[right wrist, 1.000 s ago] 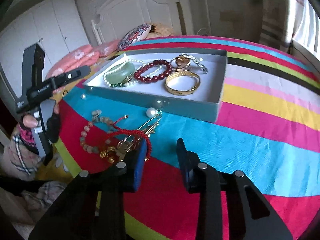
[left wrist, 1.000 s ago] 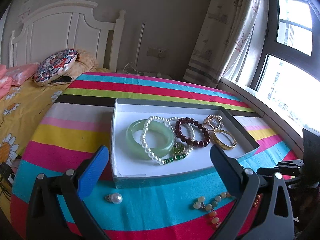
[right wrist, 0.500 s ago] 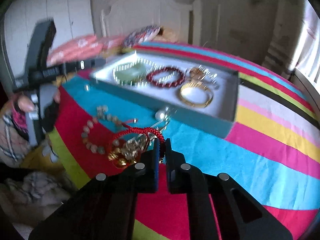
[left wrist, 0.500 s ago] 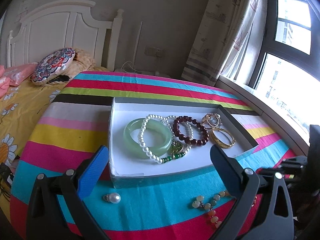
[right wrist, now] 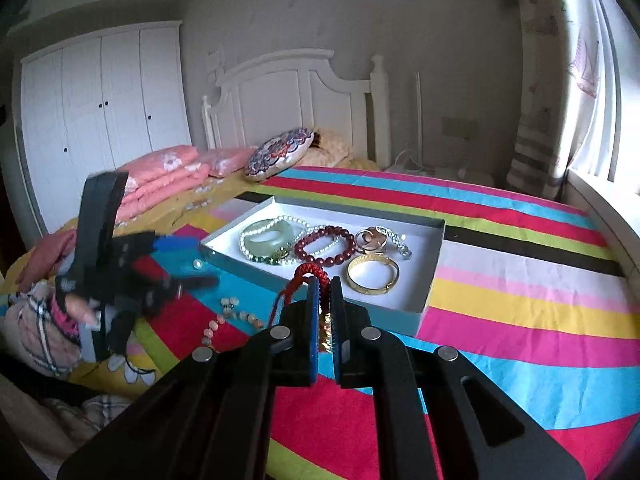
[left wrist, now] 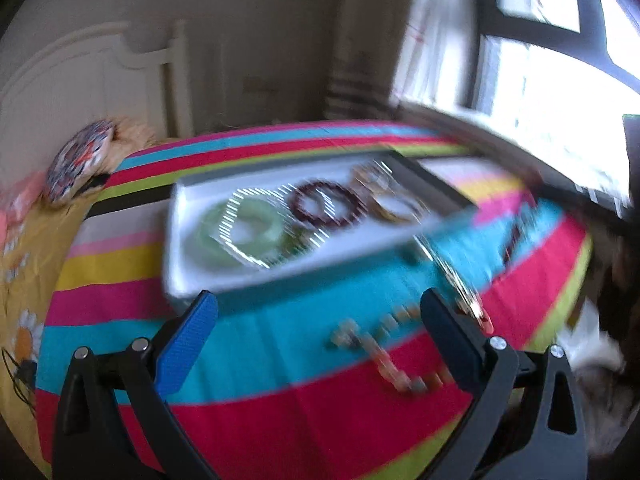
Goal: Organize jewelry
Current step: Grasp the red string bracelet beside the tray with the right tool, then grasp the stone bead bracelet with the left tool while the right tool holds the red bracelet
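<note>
My right gripper (right wrist: 325, 282) is shut on a red cord bracelet (right wrist: 310, 271) with a gold charm, held lifted just in front of the grey jewelry box (right wrist: 434, 268). The box holds a jade bangle (right wrist: 267, 239), a pearl strand, a dark red bead bracelet (right wrist: 325, 245), a gold bangle (right wrist: 373, 276) and rings. A pastel stone bead bracelet (right wrist: 230, 316) lies on the striped cloth to the left. My left gripper (left wrist: 318, 322) is open and empty above the cloth in front of the box (left wrist: 200, 280); its view is blurred. The bead bracelet (left wrist: 384, 354) lies between its fingers.
The striped round table (right wrist: 520, 280) stands beside a bed with pink pillows (right wrist: 168, 172) and a patterned cushion (right wrist: 280, 152). A single pearl (right wrist: 197, 265) lies on the cloth left of the box. A window and curtain are at the right.
My right gripper has lifted the red cord bracelet off the cloth and moved toward the box. My left gripper has swung to the right, blurring its view.
</note>
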`<state>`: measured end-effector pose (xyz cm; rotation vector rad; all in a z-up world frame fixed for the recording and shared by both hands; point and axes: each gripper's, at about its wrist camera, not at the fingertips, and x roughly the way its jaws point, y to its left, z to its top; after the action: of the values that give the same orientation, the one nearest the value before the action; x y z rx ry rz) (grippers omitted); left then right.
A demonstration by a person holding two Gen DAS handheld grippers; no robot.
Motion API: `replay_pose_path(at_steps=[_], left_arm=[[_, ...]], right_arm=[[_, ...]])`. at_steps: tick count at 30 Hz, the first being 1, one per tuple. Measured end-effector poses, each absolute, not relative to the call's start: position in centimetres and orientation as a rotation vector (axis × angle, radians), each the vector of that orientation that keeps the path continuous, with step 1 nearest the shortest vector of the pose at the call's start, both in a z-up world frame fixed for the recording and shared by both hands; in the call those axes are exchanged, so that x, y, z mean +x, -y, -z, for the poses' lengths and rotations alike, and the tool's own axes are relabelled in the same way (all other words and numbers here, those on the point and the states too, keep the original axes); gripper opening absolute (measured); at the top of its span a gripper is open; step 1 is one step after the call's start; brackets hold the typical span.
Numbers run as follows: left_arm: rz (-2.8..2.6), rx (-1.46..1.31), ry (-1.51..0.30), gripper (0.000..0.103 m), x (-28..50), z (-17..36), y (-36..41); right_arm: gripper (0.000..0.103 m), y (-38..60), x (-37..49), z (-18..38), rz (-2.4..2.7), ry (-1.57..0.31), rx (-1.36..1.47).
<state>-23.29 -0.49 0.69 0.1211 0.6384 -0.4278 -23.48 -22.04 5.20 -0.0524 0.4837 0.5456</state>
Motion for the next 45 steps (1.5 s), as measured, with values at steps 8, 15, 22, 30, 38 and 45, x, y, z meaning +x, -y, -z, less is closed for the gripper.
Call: replay_pose_path(at_steps=[8, 15, 22, 30, 38, 45], left_arm=[[0.422, 0.201, -0.718, 0.072, -24.2, 1.0, 2.6], [0.45, 0.204, -0.753, 0.03, -23.9, 1.8, 3.0], [0.475, 0.249, -0.719, 0.009, -24.8, 1.7, 3.8], [0.447, 0.235, -0.605, 0.009, -26.1, -0.9, 3.2], [0.451, 0.23, -0.552, 0.009, -27.0, -2.7, 3.3], [0.455, 0.221, -0.504, 0.009, -27.7, -4.4, 3.2]], right_arm=[[0.007, 22.0, -24.0, -5.7, -0.552, -0.464, -0.059], [0.007, 22.1, -24.0, -5.5, -0.544, -0.47, -0.055], [0.007, 22.0, -24.2, -5.5, -0.539, -0.46, -0.06], [0.007, 21.9, -24.5, -5.5, -0.537, -0.452, -0.068], [0.007, 21.7, -24.7, -5.7, -0.54, -0.443, -0.078], [0.007, 21.5, -24.8, -6.1, -0.543, -0.433, -0.084]])
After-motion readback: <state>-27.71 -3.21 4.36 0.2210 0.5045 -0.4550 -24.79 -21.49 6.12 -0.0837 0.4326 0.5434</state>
